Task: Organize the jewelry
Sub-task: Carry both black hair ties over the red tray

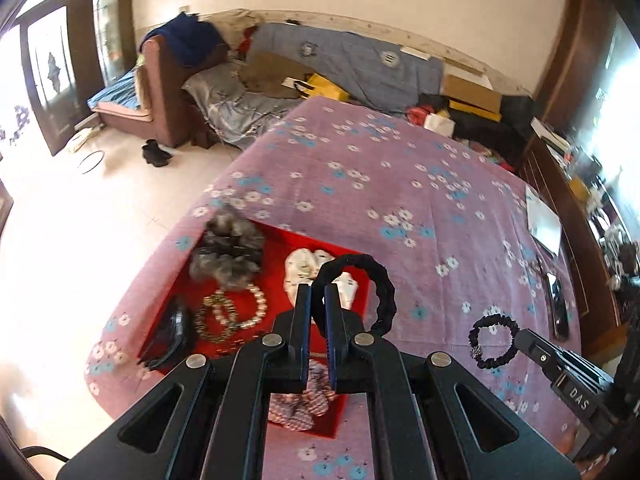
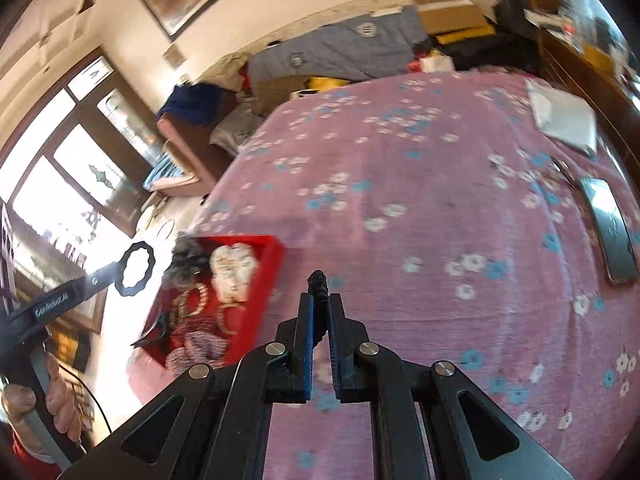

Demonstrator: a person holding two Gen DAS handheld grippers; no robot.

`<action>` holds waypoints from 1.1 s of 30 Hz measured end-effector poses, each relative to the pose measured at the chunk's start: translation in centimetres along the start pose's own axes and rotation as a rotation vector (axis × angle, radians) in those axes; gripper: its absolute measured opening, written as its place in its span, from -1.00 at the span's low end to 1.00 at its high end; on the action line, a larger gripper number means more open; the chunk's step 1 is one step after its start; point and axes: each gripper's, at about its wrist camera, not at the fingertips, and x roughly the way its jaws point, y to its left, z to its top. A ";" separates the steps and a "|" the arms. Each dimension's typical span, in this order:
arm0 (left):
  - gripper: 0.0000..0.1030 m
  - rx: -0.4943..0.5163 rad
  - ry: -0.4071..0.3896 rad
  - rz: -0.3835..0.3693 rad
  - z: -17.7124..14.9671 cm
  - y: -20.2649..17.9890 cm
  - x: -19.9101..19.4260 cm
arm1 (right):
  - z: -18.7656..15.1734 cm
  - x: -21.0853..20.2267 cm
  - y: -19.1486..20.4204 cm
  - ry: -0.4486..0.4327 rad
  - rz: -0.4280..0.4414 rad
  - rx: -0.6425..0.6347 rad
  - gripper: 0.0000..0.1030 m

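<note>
Left tool [image 1: 317,298] pinching a black scrunchie [image 1: 356,292] hangs over the red tray [image 1: 280,236] at the bed's [image 1: 400,184] left edge; right tool [image 2: 319,306], pinching another scrunchie [image 2: 319,280], sits right of the tray

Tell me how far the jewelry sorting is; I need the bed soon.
Done: pearl bracelets and a fuzzy grey scrunchie lie in the red tray. In hand: each gripper, left and right, grips a black hair tie. Left: putting both in the tray.

My fingers [image 1: 306,312]: black with blue pads. Both hair ties [image 1: 372,292] black. Tray [image 1: 320,246] red; inside it a grey furry scrunchie [image 1: 228,252], white clips [image 1: 308,268], pearl bracelet [image 1: 252,308], red-white checked scrunchie [image 1: 300,408]. Bedspread [image 1: 400,200] pink, white-and-blue flowers.
</note>
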 end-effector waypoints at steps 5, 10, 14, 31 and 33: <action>-0.88 -0.059 -0.012 0.020 -1.0 3.1 -1.3 | 0.3 0.8 4.1 0.019 0.027 -0.078 -0.83; -0.88 -0.096 -0.033 0.078 -2.2 6.2 -2.3 | 0.6 2.2 7.4 0.044 0.057 -0.133 -0.83; -0.88 -0.117 -0.087 0.136 -2.8 8.6 -3.5 | 0.3 3.3 9.6 0.063 0.078 -0.163 -0.83; -0.88 -0.063 -0.065 0.220 -2.5 9.6 -2.8 | -1.4 3.4 12.7 0.052 0.025 -0.272 -0.83; -0.88 -0.031 -0.064 0.214 -2.3 8.8 -2.5 | -1.3 3.4 12.6 0.052 0.015 -0.265 -0.83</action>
